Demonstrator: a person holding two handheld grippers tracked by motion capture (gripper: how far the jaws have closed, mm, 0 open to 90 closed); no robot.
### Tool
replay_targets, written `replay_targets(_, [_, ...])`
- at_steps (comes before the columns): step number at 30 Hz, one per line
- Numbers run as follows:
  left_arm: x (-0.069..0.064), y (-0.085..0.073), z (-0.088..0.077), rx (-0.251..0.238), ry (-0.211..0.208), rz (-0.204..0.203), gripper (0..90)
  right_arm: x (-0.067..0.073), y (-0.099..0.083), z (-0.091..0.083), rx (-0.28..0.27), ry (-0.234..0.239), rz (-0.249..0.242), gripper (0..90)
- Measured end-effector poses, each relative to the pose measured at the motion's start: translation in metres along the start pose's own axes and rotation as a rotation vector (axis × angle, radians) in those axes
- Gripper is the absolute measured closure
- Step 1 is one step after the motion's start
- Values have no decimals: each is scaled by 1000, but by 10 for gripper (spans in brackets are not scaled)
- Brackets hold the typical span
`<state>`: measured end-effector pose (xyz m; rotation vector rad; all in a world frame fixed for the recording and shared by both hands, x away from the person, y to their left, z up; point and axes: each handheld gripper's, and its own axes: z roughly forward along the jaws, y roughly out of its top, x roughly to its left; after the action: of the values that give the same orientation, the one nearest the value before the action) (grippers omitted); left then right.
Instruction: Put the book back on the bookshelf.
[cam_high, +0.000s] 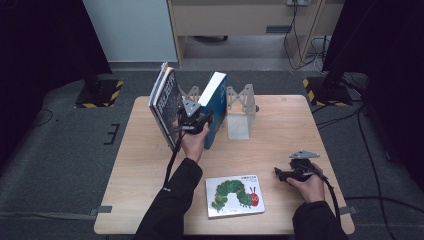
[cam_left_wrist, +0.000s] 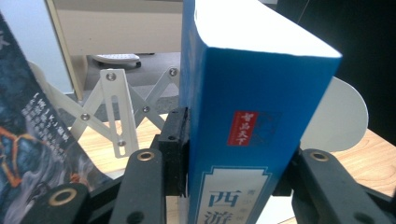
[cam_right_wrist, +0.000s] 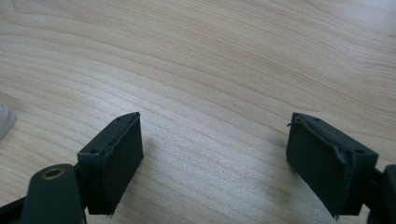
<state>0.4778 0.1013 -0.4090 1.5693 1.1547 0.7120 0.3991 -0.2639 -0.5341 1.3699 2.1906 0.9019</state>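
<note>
A thick blue book (cam_high: 216, 107) stands upright on the wooden table (cam_high: 285, 130), spine toward me. My left gripper (cam_high: 196, 121) is shut on its spine (cam_left_wrist: 243, 140), one black pad on each cover. A dark-covered book (cam_high: 167, 105) leans to its left, also seen as the dark-covered book (cam_left_wrist: 32, 140) in the left gripper view. Behind them stands a white expanding book rack (cam_high: 240, 107), its lattice (cam_left_wrist: 116, 112) showing past the blue book. A picture book with a green caterpillar (cam_high: 235, 195) lies flat near the front edge. My right gripper (cam_high: 280, 174) rests low at the front right, open (cam_right_wrist: 215, 163) over bare wood.
Dark stands with yellow-black striped bases (cam_high: 100, 92) sit on the floor at both back corners of the table. Cables (cam_high: 360, 130) trail across the floor on the right. A wooden desk (cam_high: 240, 20) stands beyond the table.
</note>
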Motion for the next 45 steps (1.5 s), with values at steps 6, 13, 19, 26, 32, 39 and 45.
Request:
replay_targets(6, [2,-7,-5,-25,-31,14,559,0,0,0,1,0,3,188])
replay_targets(13, [6,-17,-15,-6,-54,11,567,0,0,-1,4,1,-2,188])
replay_targets(19, [-1,-12,-13,20,-29,7,578,0,0,0,2,2,0,187])
replay_targets(26, [-11,-7,-4,43,-13,3,575,1,0,0,5,3,1,186])
replay_targets(32, [-17,-8,0,34,-26,9,561,1,0,0,3,3,0,187])
replay_targets(39, [-9,-20,-7,9,-80,15,555,1,0,0,2,2,-1,187])
replay_targets(45, [-6,-25,-9,15,-101,1,569,1,0,0,4,2,-2,187])
